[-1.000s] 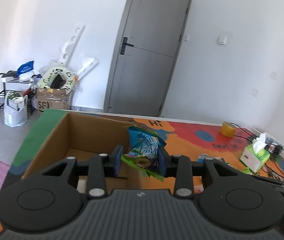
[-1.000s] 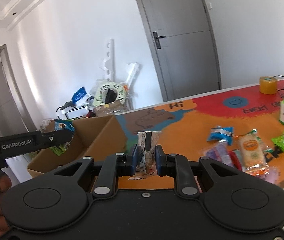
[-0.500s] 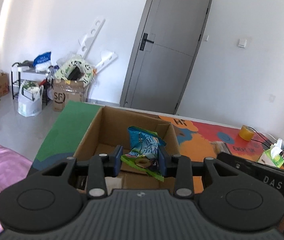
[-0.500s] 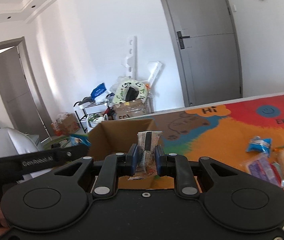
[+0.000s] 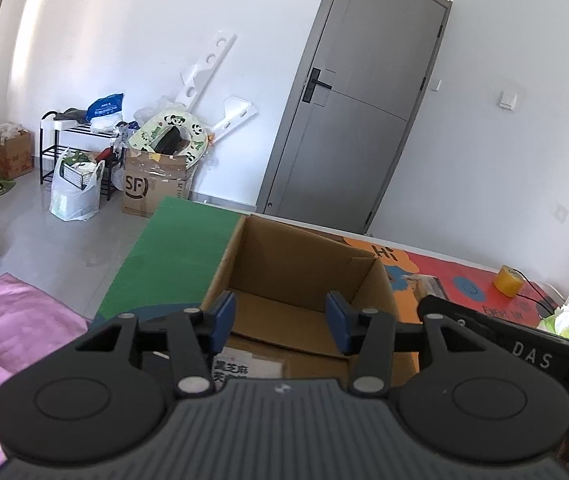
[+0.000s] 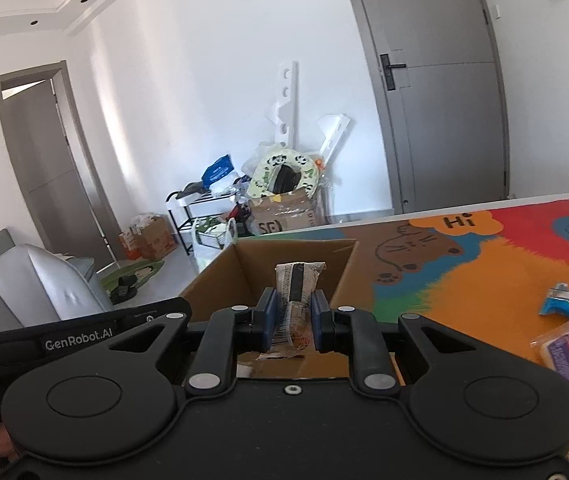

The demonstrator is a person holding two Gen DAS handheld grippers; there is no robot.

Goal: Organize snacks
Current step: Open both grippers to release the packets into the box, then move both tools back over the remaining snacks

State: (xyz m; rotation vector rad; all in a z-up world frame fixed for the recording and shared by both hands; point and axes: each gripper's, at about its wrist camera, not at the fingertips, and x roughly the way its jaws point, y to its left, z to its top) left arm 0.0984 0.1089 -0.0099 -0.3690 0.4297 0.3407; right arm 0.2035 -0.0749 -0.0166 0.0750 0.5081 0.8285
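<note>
Left gripper body: you see a black housing with a grey ribbed top plate and two round black discs.
Left pads: blue, flat, on black linkage arms with silver rivets.
Right gripper body: smooth black housing, one small screw at centre.
Right pads: blue, same style.
Markings: your side casings read "GenRobot.AI" and "DAS" in white.

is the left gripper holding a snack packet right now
No, the left gripper has nothing between its blue pads; its jaws have just been opening and only the cardboard box shows beyond them.
</note>
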